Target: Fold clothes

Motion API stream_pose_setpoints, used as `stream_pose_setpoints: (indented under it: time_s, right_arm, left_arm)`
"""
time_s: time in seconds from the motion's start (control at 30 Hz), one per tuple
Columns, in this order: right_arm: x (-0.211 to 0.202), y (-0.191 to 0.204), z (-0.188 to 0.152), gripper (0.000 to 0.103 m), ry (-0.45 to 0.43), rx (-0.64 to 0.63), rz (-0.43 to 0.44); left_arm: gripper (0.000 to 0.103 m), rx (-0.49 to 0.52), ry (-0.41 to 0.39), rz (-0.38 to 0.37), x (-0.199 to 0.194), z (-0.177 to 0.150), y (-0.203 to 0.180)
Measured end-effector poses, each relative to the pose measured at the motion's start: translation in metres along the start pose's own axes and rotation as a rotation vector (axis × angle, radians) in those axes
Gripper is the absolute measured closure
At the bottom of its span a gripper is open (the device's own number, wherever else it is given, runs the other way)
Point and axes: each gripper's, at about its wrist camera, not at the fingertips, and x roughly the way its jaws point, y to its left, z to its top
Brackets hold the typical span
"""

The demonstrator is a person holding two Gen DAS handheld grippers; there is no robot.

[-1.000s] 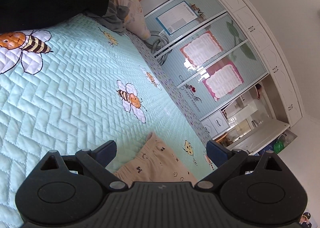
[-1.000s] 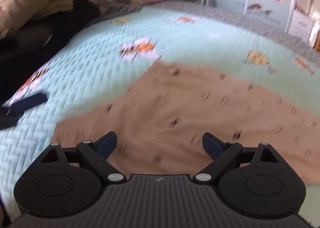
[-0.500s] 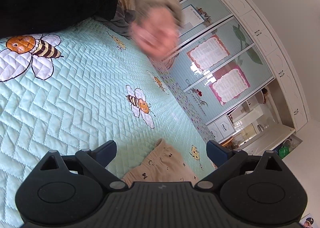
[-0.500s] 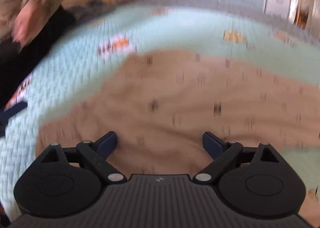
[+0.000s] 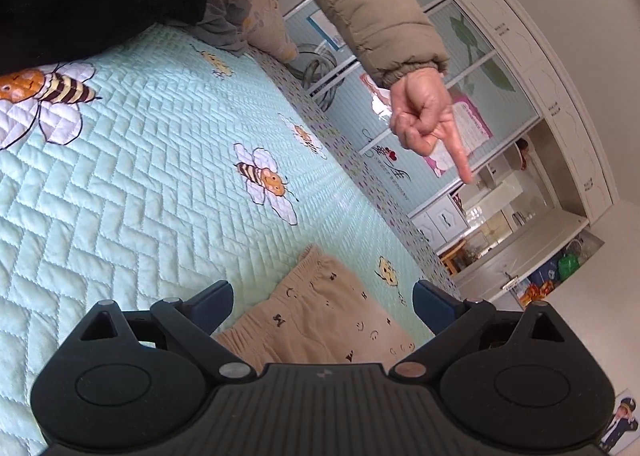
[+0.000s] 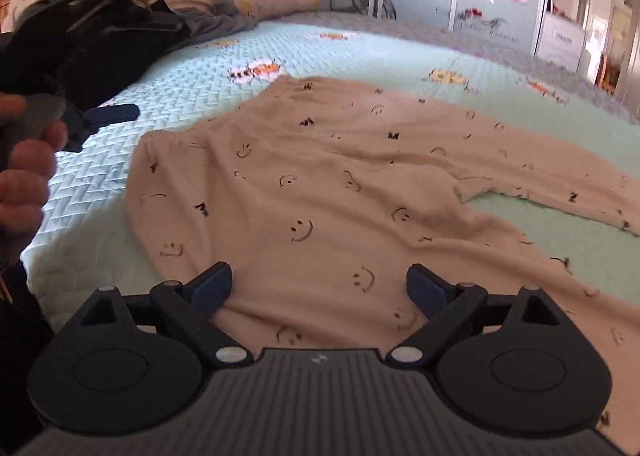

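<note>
Bee-print quilt [image 5: 120, 184], tan trousers [image 6: 320, 184] flat beneath both grippers' spread, empty jaws

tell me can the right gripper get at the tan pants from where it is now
Probably yes. The right gripper is open right above the tan pants, which lie flat on the quilt with nothing between them.

Trousers [image 6: 340, 192] flat on bedspread [image 6: 192, 88]

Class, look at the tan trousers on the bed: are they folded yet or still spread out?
Spread out. The trousers lie flat on the quilt, both legs apart, no fold visible.
</note>
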Motion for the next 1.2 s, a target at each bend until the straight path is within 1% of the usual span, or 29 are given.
stream_pose_setpoints:
  time_s: [0.03,0.13,0.17,0.3,0.37,0.43,0.5,0.6,0.67,0.77,0.83,0.87,0.9,0.93,0.97,1.0,1.03,1.07,1.1,1.13,1.2]
  right_arm:
    - [-0.010,-0.003,-0.003,0.009,-0.014,0.002,-0.002]
    - [-0.021,0.000,-0.020,0.008,0.009,0.031,0.032]
    - [-0.036,0.007,-0.028,0.009,-0.006,0.039,0.032]
    - [-0.049,-0.013,-0.015,0.008,-0.102,0.095,0.018]
    - [-0.045,-0.030,-0.014,0.008,-0.120,0.134,-0.002]
    - [-0.054,-0.044,-0.020,0.008,-0.132,0.169,-0.032]
    - [-0.060,-0.062,-0.023,0.008,-0.149,0.204,-0.065]
    - [-0.024,-0.117,0.008,0.008,-0.180,0.267,-0.118]
    - [-0.010,-0.157,0.023,0.008,-0.196,0.304,-0.151]
    - [0.027,-0.235,0.066,0.008,-0.231,0.315,-0.179]
    - [0.068,-0.297,0.113,0.008,-0.237,0.254,-0.156]
    - [0.076,-0.322,0.129,0.008,-0.238,0.230,-0.154]
    - [0.089,-0.349,0.148,0.009,-0.237,0.223,-0.154]
    - [0.102,-0.378,0.162,0.009,-0.230,0.245,-0.141]
    - [0.101,-0.398,0.165,0.015,-0.221,0.280,-0.109]
    - [0.116,-0.422,0.175,0.031,-0.202,0.317,-0.062]
    - [0.134,-0.435,0.184,0.041,-0.170,0.303,-0.047]
    - [0.153,-0.447,0.193,0.062,-0.137,0.289,-0.032]
    - [0.172,-0.459,0.202,0.091,-0.104,0.273,-0.016]
    - [0.187,-0.457,0.205,0.103,-0.067,0.219,-0.005]
    - [0.219,-0.462,0.209,0.102,0.018,0.138,0.058]
  left_arm:
    - [0.006,0.017,0.010,-0.003,0.000,-0.001,-0.003]
    - [0.006,0.072,0.051,-0.011,-0.006,-0.009,-0.012]
    - [0.006,0.098,0.070,-0.015,-0.008,-0.012,-0.017]
    - [0.005,0.193,0.141,-0.047,-0.007,-0.022,-0.042]
    - [0.005,0.241,0.181,-0.064,0.003,-0.024,-0.059]
    - [0.005,0.281,0.216,-0.079,0.015,-0.024,-0.076]
    - [0.005,0.341,0.249,-0.092,0.031,-0.027,-0.099]
    - [0.004,0.418,0.305,-0.112,0.060,-0.035,-0.129]
    - [0.004,0.456,0.351,-0.118,0.086,-0.044,-0.148]
    - [0.004,0.506,0.399,-0.112,0.121,-0.060,-0.174]
    - [0.004,0.536,0.406,-0.134,0.144,-0.070,-0.194]
    - [0.004,0.551,0.408,-0.145,0.155,-0.073,-0.204]
    - [0.004,0.564,0.407,-0.157,0.166,-0.075,-0.213]
    - [0.004,0.578,0.407,-0.165,0.178,-0.077,-0.222]
    - [0.004,0.593,0.410,-0.165,0.191,-0.080,-0.231]
    - [0.004,0.608,0.412,-0.166,0.203,-0.083,-0.240]
    - [0.005,0.618,0.416,-0.160,0.214,-0.087,-0.246]
    - [0.005,0.623,0.423,-0.146,0.223,-0.092,-0.249]
    - [0.008,0.627,0.432,-0.137,0.230,-0.098,-0.250]
    - [0.010,0.634,0.446,-0.137,0.234,-0.104,-0.249]
    - [0.010,0.651,0.460,-0.129,0.235,-0.115,-0.243]
